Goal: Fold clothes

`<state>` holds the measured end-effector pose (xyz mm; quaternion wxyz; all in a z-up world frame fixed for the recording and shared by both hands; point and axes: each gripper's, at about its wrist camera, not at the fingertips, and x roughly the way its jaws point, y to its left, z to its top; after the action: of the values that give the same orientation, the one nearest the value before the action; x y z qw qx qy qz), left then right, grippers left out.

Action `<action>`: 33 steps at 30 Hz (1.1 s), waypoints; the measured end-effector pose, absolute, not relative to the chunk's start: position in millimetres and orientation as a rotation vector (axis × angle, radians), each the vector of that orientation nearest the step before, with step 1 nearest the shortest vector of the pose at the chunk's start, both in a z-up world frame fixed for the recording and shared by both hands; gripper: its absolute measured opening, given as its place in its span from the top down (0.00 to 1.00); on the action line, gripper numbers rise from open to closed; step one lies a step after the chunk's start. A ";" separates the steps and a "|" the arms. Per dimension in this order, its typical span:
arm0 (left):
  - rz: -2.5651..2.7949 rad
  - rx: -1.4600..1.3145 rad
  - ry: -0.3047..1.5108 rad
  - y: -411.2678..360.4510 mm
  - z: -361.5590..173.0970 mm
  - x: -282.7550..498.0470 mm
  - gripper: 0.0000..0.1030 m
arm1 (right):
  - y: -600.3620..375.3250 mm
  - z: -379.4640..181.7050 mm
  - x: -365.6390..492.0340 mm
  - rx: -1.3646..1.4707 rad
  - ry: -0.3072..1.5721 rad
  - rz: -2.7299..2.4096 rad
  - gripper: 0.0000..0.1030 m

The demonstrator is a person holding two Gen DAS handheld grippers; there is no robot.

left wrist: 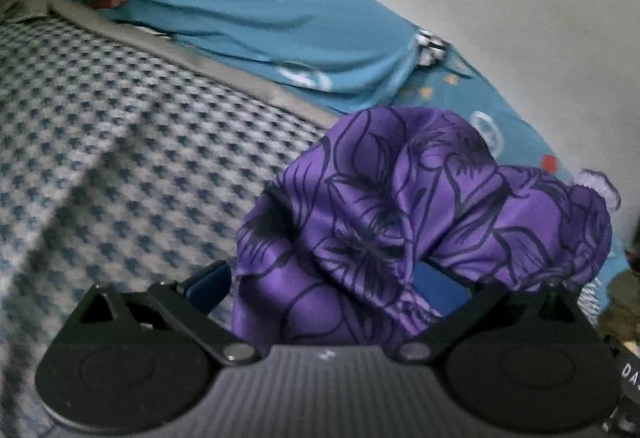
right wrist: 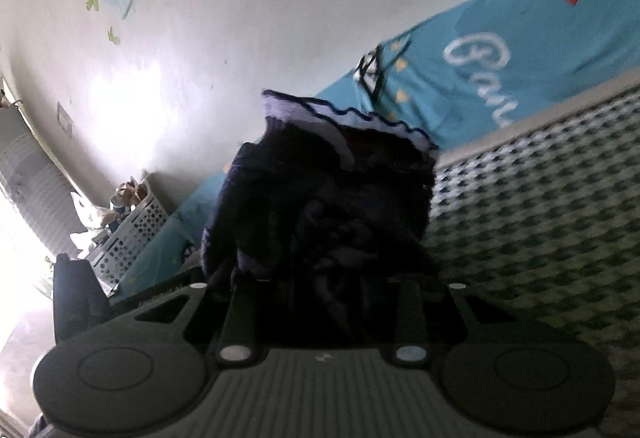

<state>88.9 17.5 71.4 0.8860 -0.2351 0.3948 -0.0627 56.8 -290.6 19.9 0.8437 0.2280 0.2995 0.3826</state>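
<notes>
A purple garment with a dark flower print (left wrist: 400, 214) is bunched up in front of my left gripper (left wrist: 332, 290). Its blue fingers (left wrist: 210, 284) stand wide apart, with cloth lying between and over them, lifted above the checked bed cover (left wrist: 120, 158). In the right wrist view the same garment (right wrist: 320, 206) looks dark, with a pale scalloped hem at the top. It is bunched between the fingers of my right gripper (right wrist: 320, 278), which are drawn in on the cloth. The fingertips are hidden by the fabric.
A blue-and-white checked cover (right wrist: 540, 218) lies on the bed. A turquoise printed sheet or pillow (left wrist: 224, 10) runs along the white wall (right wrist: 240, 18). A white perforated basket (right wrist: 128, 234) with items stands on the floor by the bed.
</notes>
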 end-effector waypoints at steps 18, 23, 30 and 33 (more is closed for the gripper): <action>-0.242 -0.392 0.703 -16.8 84.5 78.4 0.00 | -310.9 39.6 28.0 0.262 0.541 0.685 0.62; -0.312 -0.409 0.658 -17.6 91.0 70.8 0.00 | -298.5 27.3 27.2 0.227 0.580 0.705 0.61; -0.447 -0.411 0.616 -26.8 93.8 64.1 0.00 | -277.5 14.8 15.2 0.155 0.575 0.763 0.58; -0.485 -0.385 0.615 -32.4 92.3 62.1 0.00 | -271.5 12.6 11.1 0.133 0.564 0.784 0.56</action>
<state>62.1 -32.4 92.3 0.9064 -0.1863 0.2977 -0.2347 11.1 -271.5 12.6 0.8835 0.0638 0.2711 0.3765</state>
